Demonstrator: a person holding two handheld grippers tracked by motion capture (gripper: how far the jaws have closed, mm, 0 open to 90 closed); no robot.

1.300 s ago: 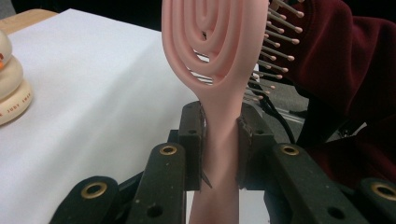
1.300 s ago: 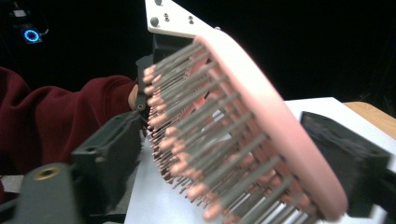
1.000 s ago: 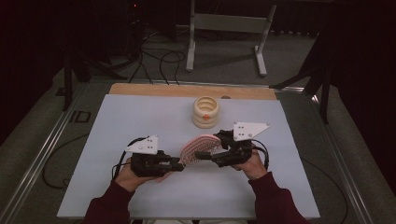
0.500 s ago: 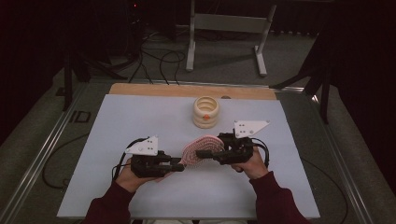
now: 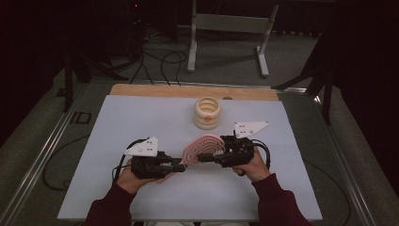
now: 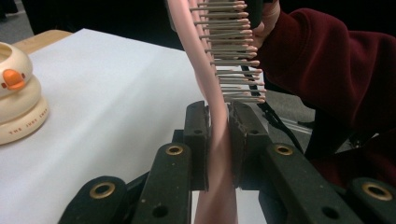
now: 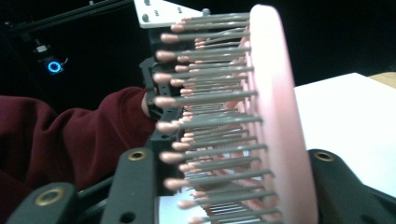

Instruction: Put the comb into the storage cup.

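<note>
Your white table point(image 5: 141, 117) spreads wide under both arms, with a wooden strip along its far edge. Your forearms, in dark red sleeves point(image 5: 277, 205), come in from the near edge and angle toward each other, so the two tools meet nose to nose over the near middle of the table. Your left hand point(image 5: 127, 176) lies low and level, knuckles near the surface, pointing its tool to the right. Your right hand point(image 5: 251, 162) sits a little farther from you and points left.

Between them you hold a pink hairbrush point(image 5: 202, 146): a curved, paddle-shaped pad, bowed upward, set with rows of thin grey bristles tipped in pink. In the right gripper view the bristles point(image 7: 205, 121) stand out sideways from the pad.

The left gripper point(image 5: 181, 165) is clamped on the narrow pink handle end, its pads point(image 6: 198, 140) pressing both sides of it. The right gripper point(image 5: 203, 157) has just been closing; one jaw lies against the brush's smooth back and the other on the bristle side, so it has the head clasped.

Far of the brush, well apart from it, stands a small cream pot point(image 5: 207, 113) of stacked rings with an orange duck bill on its front
</note>
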